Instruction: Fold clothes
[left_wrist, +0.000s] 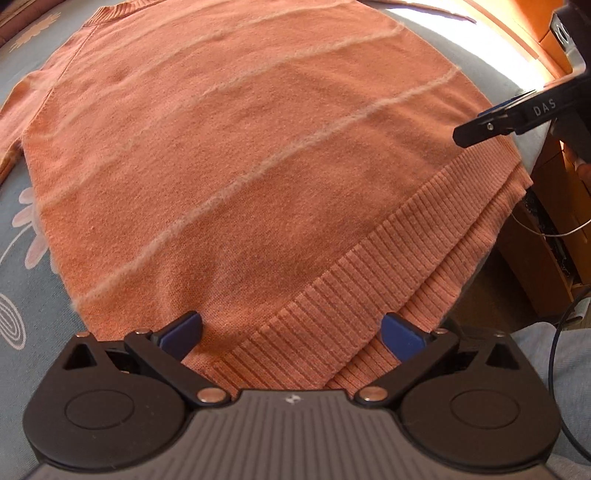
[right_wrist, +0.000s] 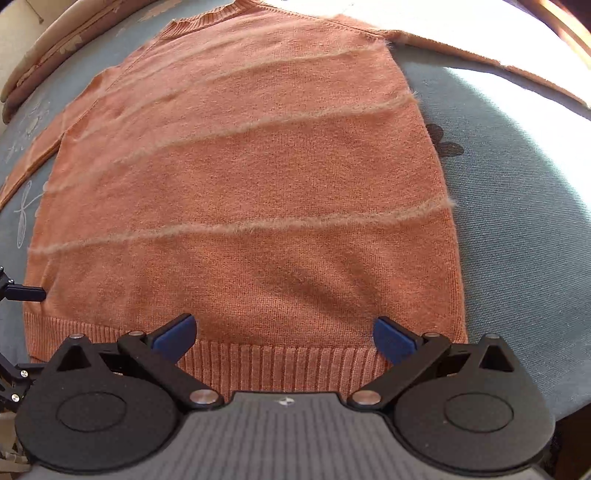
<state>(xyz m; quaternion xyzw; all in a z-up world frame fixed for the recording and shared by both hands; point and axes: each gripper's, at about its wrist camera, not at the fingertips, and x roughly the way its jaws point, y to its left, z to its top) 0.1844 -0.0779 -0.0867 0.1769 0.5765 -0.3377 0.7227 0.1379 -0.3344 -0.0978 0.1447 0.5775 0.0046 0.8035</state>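
Both hand-held grippers, left (left_wrist: 291, 332) and right (right_wrist: 284, 334), gape wide over the orange sweater's (left_wrist: 229, 147) ribbed hem; "DAS" marks the right one.

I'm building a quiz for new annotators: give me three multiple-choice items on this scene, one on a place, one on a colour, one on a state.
1. Where does the sweater lie?
A. on a blue bedspread
B. on a wooden floor
C. on a hanger

2. What colour is the sweater?
A. green
B. orange with pale stripes
C. black

3. How do both grippers stand?
A. shut on the hem
B. shut on a sleeve
C. open

Answers: A, blue cloth shows around the sweater; B, both views show it; C, the left gripper and right gripper have their jaws wide apart over the hem.
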